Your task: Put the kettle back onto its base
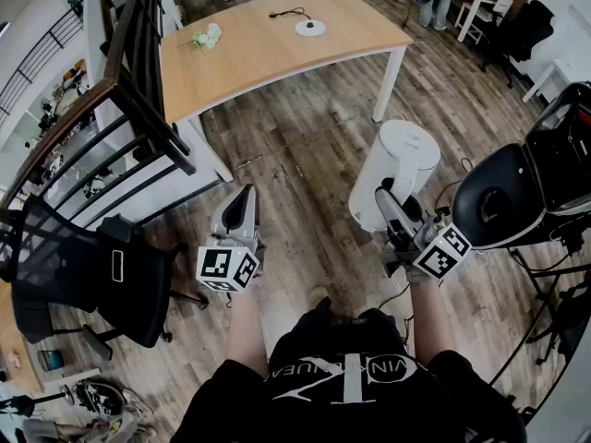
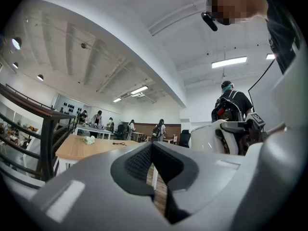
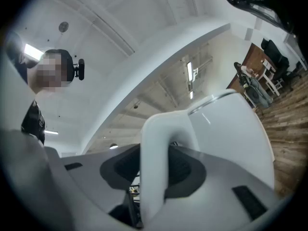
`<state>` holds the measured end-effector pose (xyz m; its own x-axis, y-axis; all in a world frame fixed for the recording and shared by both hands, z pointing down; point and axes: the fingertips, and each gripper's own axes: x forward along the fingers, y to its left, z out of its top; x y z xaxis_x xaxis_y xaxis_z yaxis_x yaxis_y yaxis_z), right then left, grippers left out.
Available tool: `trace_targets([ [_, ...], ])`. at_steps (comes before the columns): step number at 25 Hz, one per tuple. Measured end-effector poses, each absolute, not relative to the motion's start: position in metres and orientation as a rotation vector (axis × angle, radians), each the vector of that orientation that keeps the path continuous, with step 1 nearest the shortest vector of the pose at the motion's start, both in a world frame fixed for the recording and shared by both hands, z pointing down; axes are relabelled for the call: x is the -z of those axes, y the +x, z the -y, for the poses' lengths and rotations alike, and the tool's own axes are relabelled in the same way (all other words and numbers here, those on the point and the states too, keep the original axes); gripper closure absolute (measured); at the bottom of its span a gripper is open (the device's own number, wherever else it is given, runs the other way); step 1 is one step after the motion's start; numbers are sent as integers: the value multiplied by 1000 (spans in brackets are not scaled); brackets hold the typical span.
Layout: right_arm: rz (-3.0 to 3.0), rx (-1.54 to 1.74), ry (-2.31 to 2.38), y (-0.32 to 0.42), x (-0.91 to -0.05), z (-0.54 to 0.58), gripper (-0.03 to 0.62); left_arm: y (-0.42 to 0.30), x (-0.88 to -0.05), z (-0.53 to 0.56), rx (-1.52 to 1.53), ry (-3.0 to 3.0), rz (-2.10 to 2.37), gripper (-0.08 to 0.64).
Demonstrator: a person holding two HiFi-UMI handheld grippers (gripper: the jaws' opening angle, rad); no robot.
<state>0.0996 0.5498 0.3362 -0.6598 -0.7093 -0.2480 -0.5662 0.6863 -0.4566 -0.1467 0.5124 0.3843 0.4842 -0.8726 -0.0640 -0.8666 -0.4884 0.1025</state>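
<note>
The white kettle (image 1: 397, 169) hangs over the wooden floor, well short of the table. My right gripper (image 1: 390, 195) is shut on its handle. In the right gripper view the white handle (image 3: 156, 148) fills the gap between the dark pads, with the kettle's body (image 3: 226, 134) just beyond. The round white base (image 1: 310, 28) lies on the far wooden table (image 1: 249, 63), with a black cord beside it. My left gripper (image 1: 244, 203) is held level over the floor to the kettle's left. It is shut (image 2: 151, 150) with nothing in it.
A white crumpled thing (image 1: 208, 37) lies on the table's left part. A dark wooden railing (image 1: 138, 90) and a black mesh chair (image 1: 92, 266) stand at the left. Black rounded equipment on a stand (image 1: 517, 192) is close on the right. People sit at far tables (image 2: 96, 121).
</note>
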Motion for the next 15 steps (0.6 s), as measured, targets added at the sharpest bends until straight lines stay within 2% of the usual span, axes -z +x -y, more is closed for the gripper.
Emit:
trace_targets([
  [15, -2508, 424, -1079, 96, -345, -502, 448, -160, -388, -469, 200, 2646, 1565, 549],
])
